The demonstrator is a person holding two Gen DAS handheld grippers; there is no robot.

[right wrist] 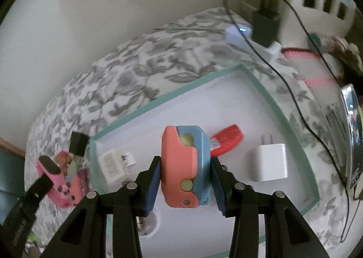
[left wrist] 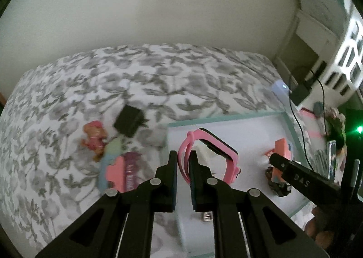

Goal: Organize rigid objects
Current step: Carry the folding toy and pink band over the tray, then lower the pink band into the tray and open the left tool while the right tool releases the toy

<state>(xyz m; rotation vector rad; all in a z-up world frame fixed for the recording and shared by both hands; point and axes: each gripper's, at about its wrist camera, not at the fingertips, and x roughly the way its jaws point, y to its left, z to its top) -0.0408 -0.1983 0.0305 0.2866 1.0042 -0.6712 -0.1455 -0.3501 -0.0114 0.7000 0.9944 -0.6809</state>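
My left gripper (left wrist: 183, 162) is shut on the strap of a pink smartwatch (left wrist: 226, 151) and holds it over the left edge of a white tray with a teal rim (left wrist: 226, 115). My right gripper (right wrist: 185, 174) is shut on a coral and blue block toy (right wrist: 181, 167) above the same tray (right wrist: 172, 93). In the tray lie two white chargers (right wrist: 270, 162) (right wrist: 113, 165) and a red object (right wrist: 226, 139). The right gripper also shows in the left wrist view (left wrist: 278, 159), and the left one with the watch shows in the right wrist view (right wrist: 48, 173).
On the floral bedspread (left wrist: 136, 76) left of the tray lie a black adapter (left wrist: 128, 120), a toy pup figure (left wrist: 94, 136), a pink piece (left wrist: 116, 173) and a purple item (left wrist: 131, 167). A black plug with a cable (right wrist: 265, 24) and a phone (right wrist: 351, 131) lie to the right.
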